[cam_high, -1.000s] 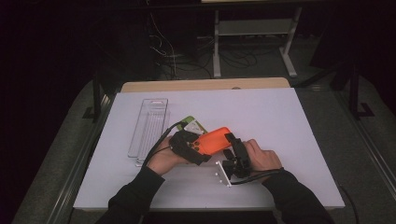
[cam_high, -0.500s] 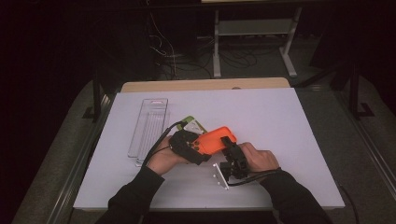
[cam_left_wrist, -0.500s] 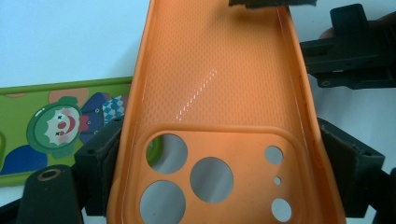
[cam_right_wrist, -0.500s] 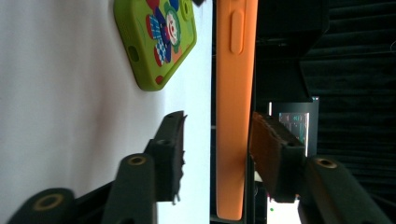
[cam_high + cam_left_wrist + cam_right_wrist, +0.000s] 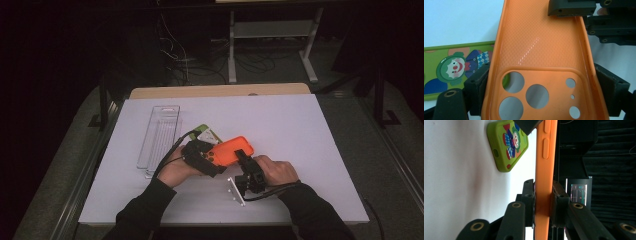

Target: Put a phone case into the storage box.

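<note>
High view | orange case (image 5: pixel 231 150) lifted, both my fingers clamped on it | green case (image 5: pixel 207 134) at 11 o'clock waits | midway

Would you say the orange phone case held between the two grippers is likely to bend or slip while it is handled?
The orange phone case is an empty thin shell with camera cut-outs, so it is probably light and somewhat flexible. Its surface shows a glossy highlight, so it may slip, though the right gripper and the left gripper each clamp it.
</note>
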